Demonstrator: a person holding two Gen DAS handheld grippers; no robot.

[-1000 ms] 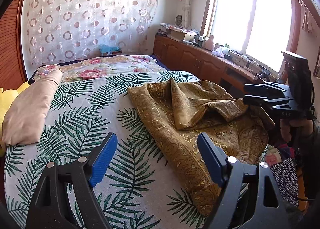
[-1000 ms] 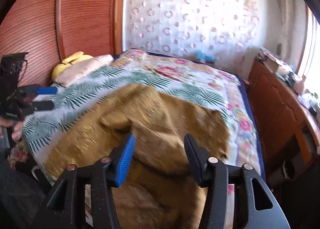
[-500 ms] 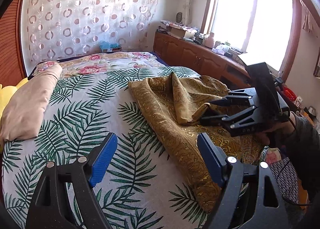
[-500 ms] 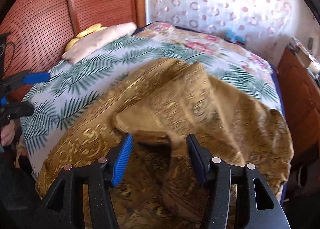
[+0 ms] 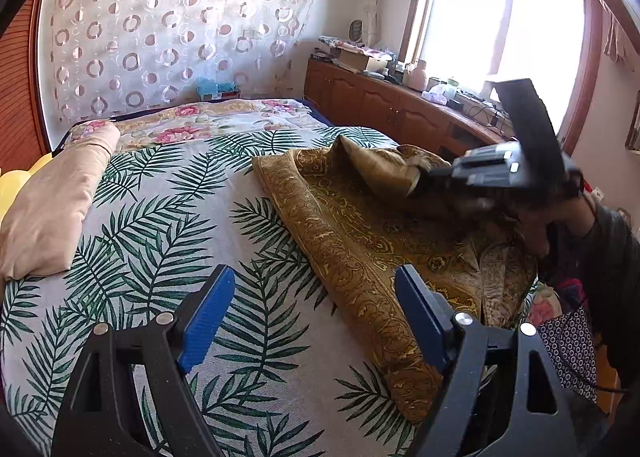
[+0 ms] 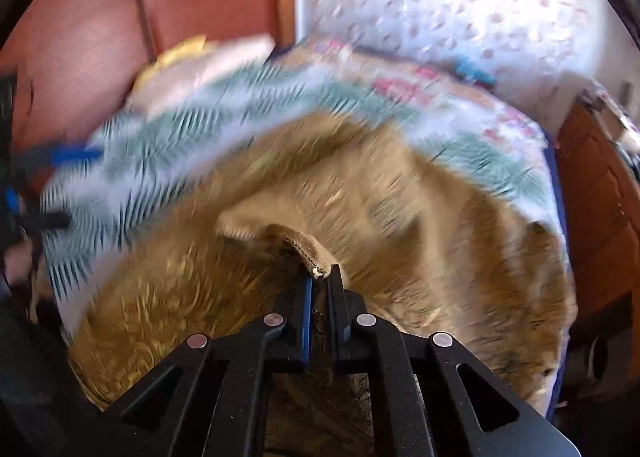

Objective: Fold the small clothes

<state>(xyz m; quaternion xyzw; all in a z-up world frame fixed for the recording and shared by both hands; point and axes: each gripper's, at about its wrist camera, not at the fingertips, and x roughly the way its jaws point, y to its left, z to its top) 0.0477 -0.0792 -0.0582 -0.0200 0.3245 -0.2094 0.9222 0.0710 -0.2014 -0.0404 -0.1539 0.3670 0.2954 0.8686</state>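
The golden patterned cloth [image 5: 360,233] lies crumpled on the palm-leaf bedspread [image 5: 160,217]. One hemmed corner of it is pinched between the fingers of the right gripper [image 6: 319,277], which are closed on it. The left gripper [image 5: 316,317] has its fingers wide apart with nothing between them; the cloth's near edge passes just beyond its right finger. A beige pillow [image 5: 52,209] lies far to the left of its left finger.

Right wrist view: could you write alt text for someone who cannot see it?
A black right gripper pinches a folded edge of a gold patterned cloth spread on a bed with a palm-leaf sheet. The picture is motion-blurred; a wooden wall and dotted curtain stand behind.
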